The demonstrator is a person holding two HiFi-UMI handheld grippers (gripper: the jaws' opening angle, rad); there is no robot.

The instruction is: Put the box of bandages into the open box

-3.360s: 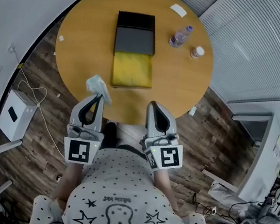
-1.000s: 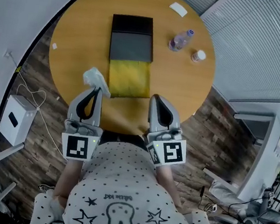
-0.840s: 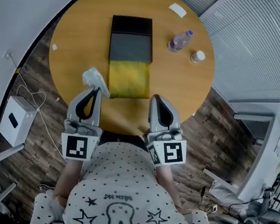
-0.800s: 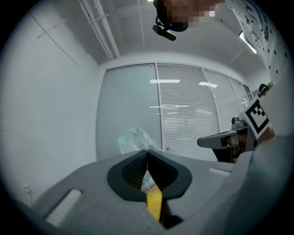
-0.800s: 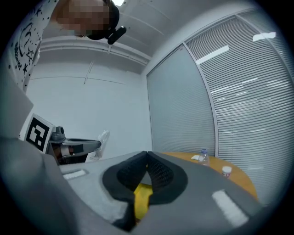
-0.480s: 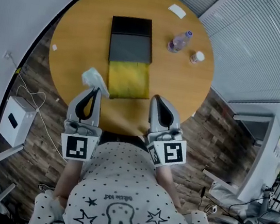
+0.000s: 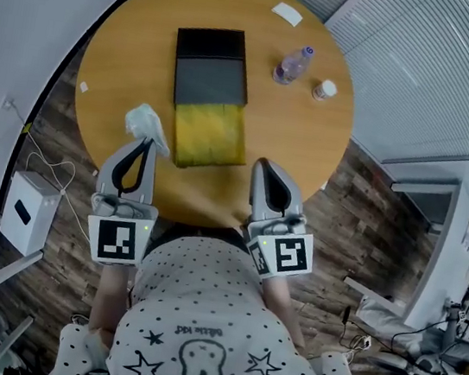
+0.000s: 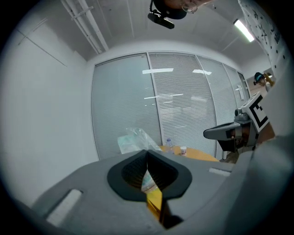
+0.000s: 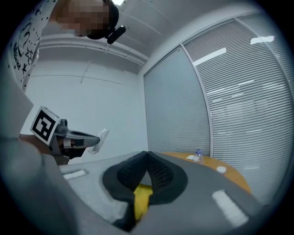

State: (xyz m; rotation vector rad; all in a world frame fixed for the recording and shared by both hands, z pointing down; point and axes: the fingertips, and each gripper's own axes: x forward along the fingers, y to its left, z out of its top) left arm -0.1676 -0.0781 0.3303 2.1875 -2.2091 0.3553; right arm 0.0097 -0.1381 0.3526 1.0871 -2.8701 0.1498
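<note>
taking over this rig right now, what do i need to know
Left gripper: shut on the bandage pack, a pale packet in clear wrap, held over the near left part of the table.
Right gripper: shut, empty, at the table's near edge.
Open box: black, mid-table, looks empty; its yellow flap lies toward you, just right of the pack.
Done: pack picked up.
Left: carry it forward and right over the black tray, open the jaws, pull back.
The bottle and small jar stand right of the box, clear of the path.

The right claw (image 9: 147,153), jaws together and empty, faces the wooden table (image 9: 211,165) bearing a bottle (image 9: 198,156).
</note>
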